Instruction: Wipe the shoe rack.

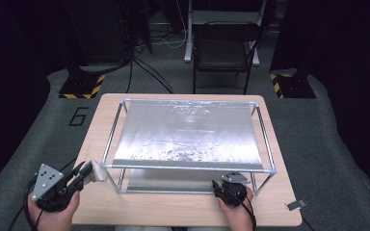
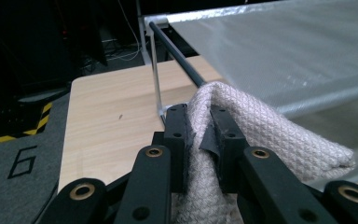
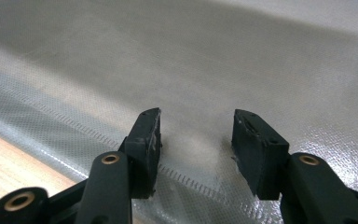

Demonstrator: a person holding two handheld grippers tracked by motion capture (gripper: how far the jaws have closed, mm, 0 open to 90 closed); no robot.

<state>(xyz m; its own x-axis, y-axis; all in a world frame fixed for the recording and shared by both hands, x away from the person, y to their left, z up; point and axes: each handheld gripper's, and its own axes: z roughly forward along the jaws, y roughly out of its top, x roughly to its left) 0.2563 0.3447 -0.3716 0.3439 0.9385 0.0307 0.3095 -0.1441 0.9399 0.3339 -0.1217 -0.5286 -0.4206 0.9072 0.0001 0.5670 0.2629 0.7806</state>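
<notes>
Rack (image 1: 265,144) corner post stands beside left tongs' (image 2: 199,122) cloth (image 2: 270,135).

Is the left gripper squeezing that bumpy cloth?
Touching. In the left gripper view the left gripper has both pads pressed on the beige waffle cloth, which bulges out beyond them.

Overhead light glares off the silver sheet (image 1: 188,134) (dark surroundings), close jaws slightly soft.
</notes>
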